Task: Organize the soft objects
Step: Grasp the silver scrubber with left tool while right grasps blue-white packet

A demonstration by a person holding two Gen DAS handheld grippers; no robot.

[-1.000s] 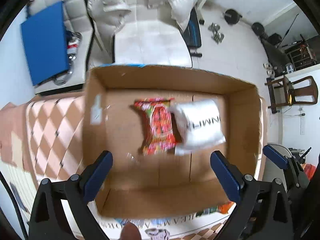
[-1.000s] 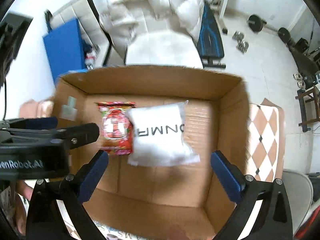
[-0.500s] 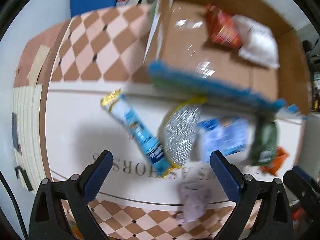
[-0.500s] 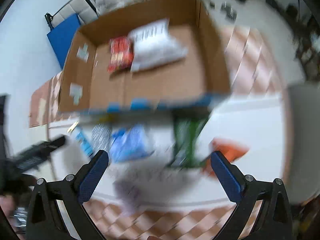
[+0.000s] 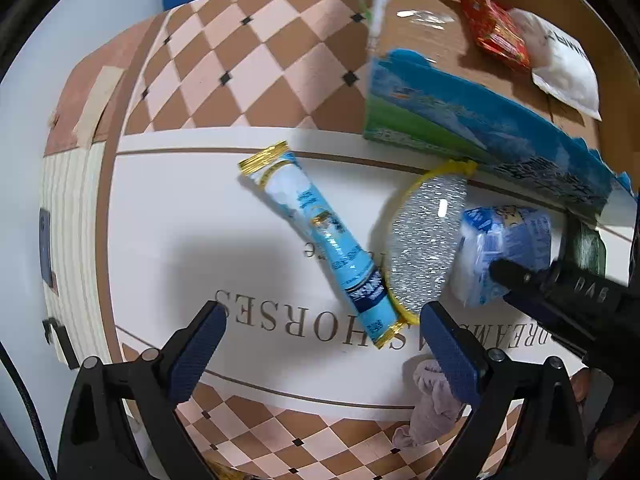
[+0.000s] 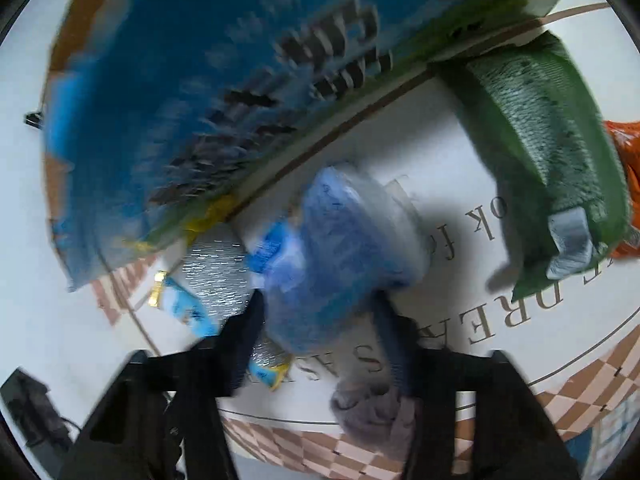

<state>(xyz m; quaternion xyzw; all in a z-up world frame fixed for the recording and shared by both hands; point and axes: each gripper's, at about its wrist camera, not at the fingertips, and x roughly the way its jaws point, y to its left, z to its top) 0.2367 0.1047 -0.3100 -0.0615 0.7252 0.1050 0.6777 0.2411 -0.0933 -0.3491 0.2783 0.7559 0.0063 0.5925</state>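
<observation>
Left gripper [image 5: 322,344] hangs w/ jaws wide apart, nothing between them, above the white mat [image 5: 192,216] printed w/ lettering. Right gripper [image 6: 320,332] is closed on the blue-and-white soft pack [image 6: 340,256]; pack sits on the mat just in front of the cardboard box [image 5: 472,120], fingers pressing its near end. Right-wrist view is blurred, so contact detail is rough. Beside the pack lies a silver mesh pouch w/ yellow trim [image 5: 426,240], touching a long light-blue packet [image 5: 320,240]. Green bundle [image 6: 548,152] lies to the pack's right, orange item [image 6: 624,168] past it. Pinkish cloth [image 5: 434,404] sits near mat edge. Inside the box: red snack bag [image 5: 494,30] and white bag [image 5: 564,68], touching.
</observation>
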